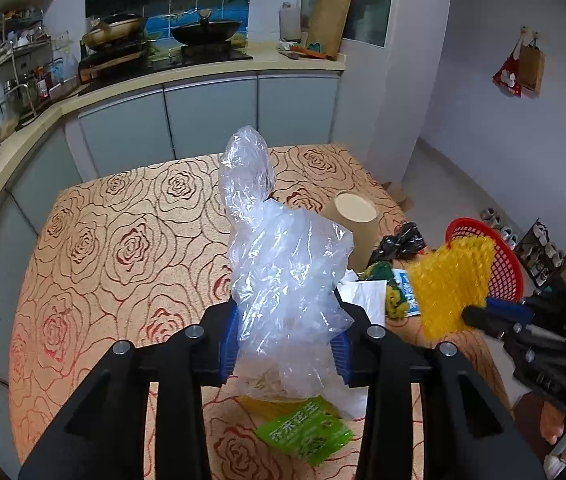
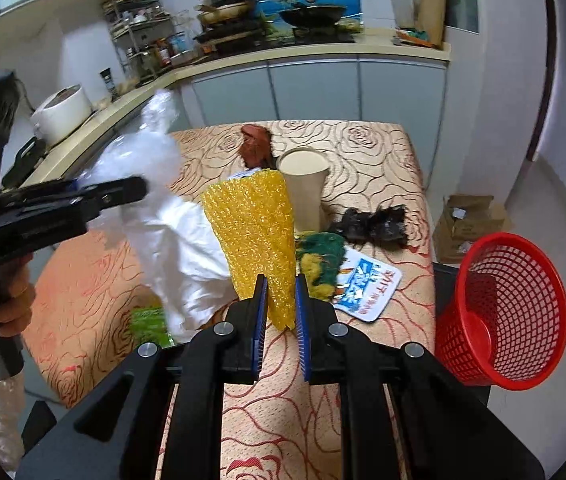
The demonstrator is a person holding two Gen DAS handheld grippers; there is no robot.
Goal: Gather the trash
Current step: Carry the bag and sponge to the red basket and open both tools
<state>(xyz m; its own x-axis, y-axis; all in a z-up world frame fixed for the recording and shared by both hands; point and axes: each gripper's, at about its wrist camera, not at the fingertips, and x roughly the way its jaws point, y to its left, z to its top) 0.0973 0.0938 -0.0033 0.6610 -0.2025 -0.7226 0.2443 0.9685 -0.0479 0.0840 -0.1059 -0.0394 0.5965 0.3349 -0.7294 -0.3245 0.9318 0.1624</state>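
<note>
- Two pieces of trash are in my claws at once: the left gripper [image 1: 289,344] is closed on a crumpled clear plastic bag [image 1: 283,256], and the right gripper [image 2: 279,312] is clamped on the lower end of a yellow foam net [image 2: 253,232].
- Both pieces hang clear of the table [image 1: 123,240]; the bag stands up above my left fingers and droops below them too.
- My target is the red basket [image 2: 523,312], which sits just off the table's right edge, mouth tilted toward me.
- I judge the step in hand to be the carry to that basket. The right claw is nearer, so I would take the net over first and keep the left one back, so the two do not meet above the rim.
- I should let go only once the net's free end is inside the mouth; it is light and stiff and could tip out over the rim.
- The bag is slippery and springy, so I keep the squeeze firm and push it low into the basket before I release.
- Left on the table: a paper cup [image 2: 303,192] near the far edge, a black scrap [image 2: 375,224], a green and yellow tangle [image 2: 321,260], a printed wrapper [image 2: 367,288] toward the right edge, and a green packet [image 1: 305,434] at the near edge.
</note>
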